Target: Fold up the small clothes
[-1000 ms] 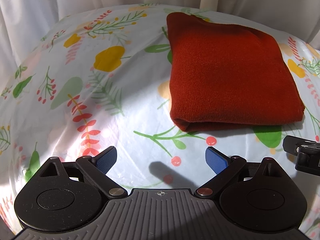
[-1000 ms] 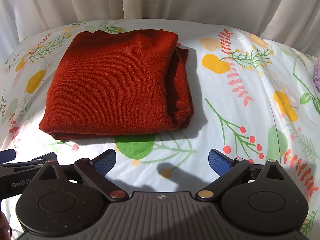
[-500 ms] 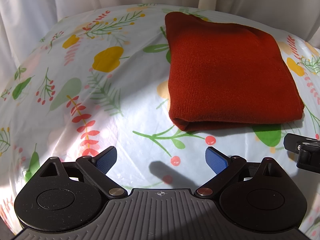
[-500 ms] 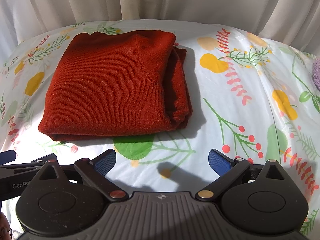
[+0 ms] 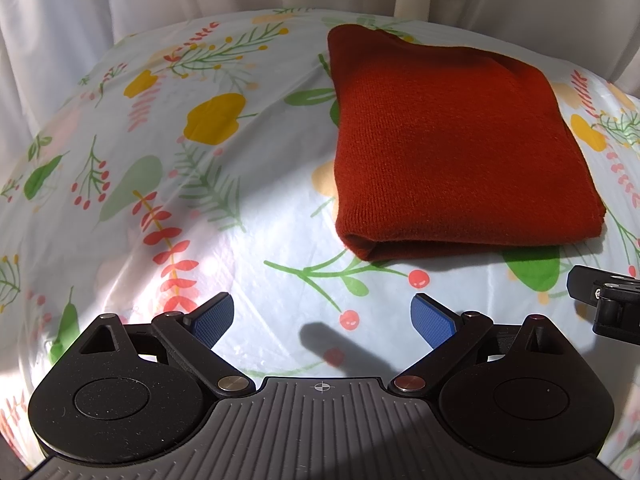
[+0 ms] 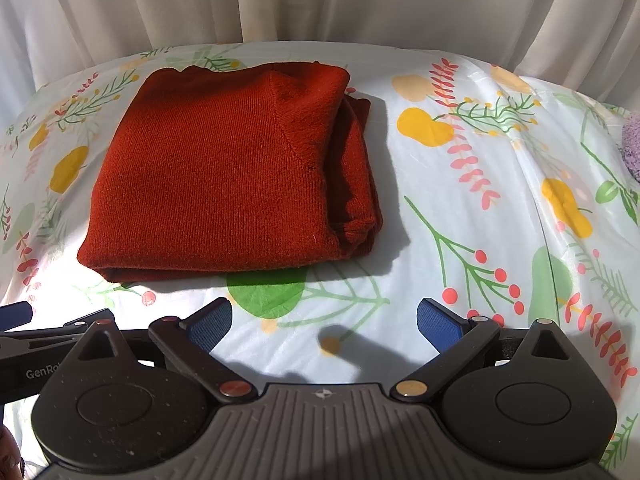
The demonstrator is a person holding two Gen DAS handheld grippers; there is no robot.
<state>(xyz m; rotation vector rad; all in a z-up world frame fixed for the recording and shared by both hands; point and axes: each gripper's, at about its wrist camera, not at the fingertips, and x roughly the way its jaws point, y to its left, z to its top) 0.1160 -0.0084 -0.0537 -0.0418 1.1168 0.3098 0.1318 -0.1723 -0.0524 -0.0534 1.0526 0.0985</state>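
Drifted slightly lower and left in the right wrist view since a second ago: folded rust-red sweater (image 6: 224,176), otherwise unchanged, lying flat on the flowered tablecloth (image 6: 480,208). Sitting ahead and to the right in the left wrist view (image 5: 452,152), folded edge nearest. Hovering short of it, apart from the cloth: left gripper (image 5: 323,320), blue pads spread wide, holding nothing. Same for the right gripper (image 6: 324,322), wide apart and empty. Readable on the black body at the lower left of the right view: "GenRo", cut off. White curtain (image 6: 320,0) behind.
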